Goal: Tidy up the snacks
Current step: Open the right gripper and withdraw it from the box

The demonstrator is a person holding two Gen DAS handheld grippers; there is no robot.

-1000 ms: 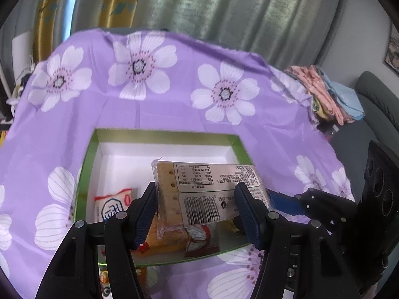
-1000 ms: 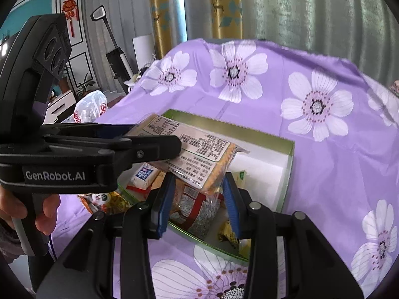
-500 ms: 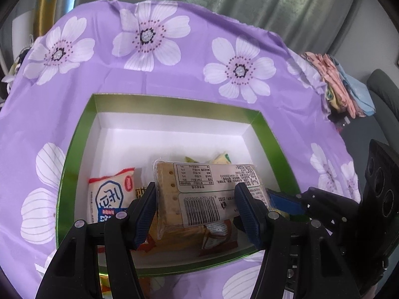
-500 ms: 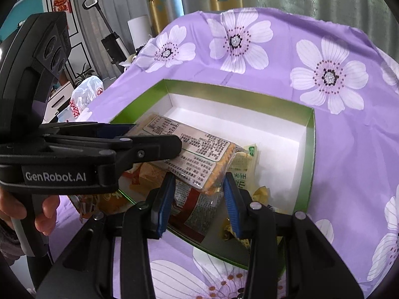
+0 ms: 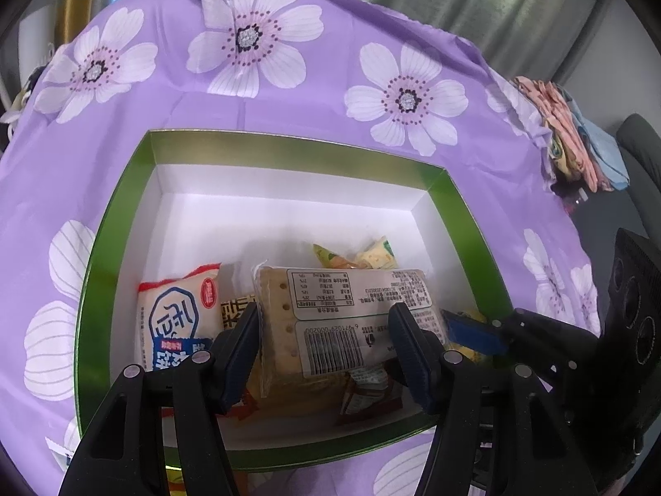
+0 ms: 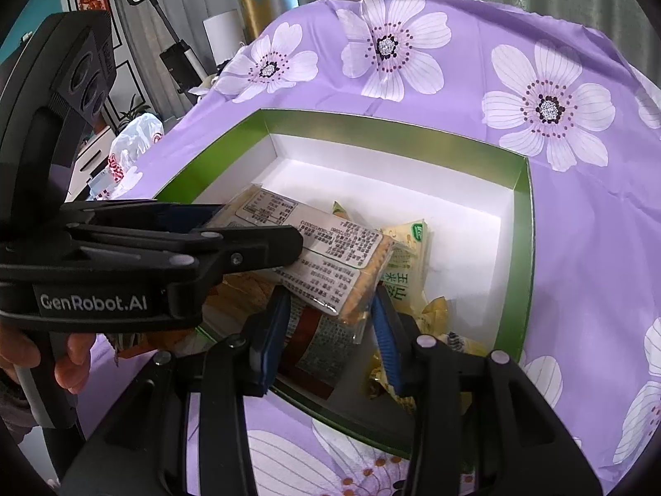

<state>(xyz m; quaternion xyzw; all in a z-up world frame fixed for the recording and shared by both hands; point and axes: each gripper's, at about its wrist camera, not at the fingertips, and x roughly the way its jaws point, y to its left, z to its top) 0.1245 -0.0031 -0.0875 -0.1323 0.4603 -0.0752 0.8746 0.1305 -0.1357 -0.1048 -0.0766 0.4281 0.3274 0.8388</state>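
A clear pack of crackers (image 5: 347, 322) with a white label and barcode is held from both ends. My left gripper (image 5: 330, 330) is shut on its long sides; my right gripper (image 6: 330, 310) is shut on its near end (image 6: 351, 285). The pack hangs low inside a green box with a white inside (image 5: 289, 211), above other snacks: a white and blue packet (image 5: 177, 322), yellow-green packets (image 5: 363, 254) and a red-brown packet (image 6: 318, 351). The right gripper also shows at the right of the left wrist view (image 5: 475, 335).
The box sits on a purple cloth with white flowers (image 5: 248, 37). Folded clothes (image 5: 574, 153) lie at the far right. Curtains hang behind. A white plastic bag (image 6: 132, 144) and a stick vacuum (image 6: 181, 58) stand left of the table.
Both grippers have moved forward and down with the cracker pack, from above the box's near edge to low inside the box, over the other snacks.
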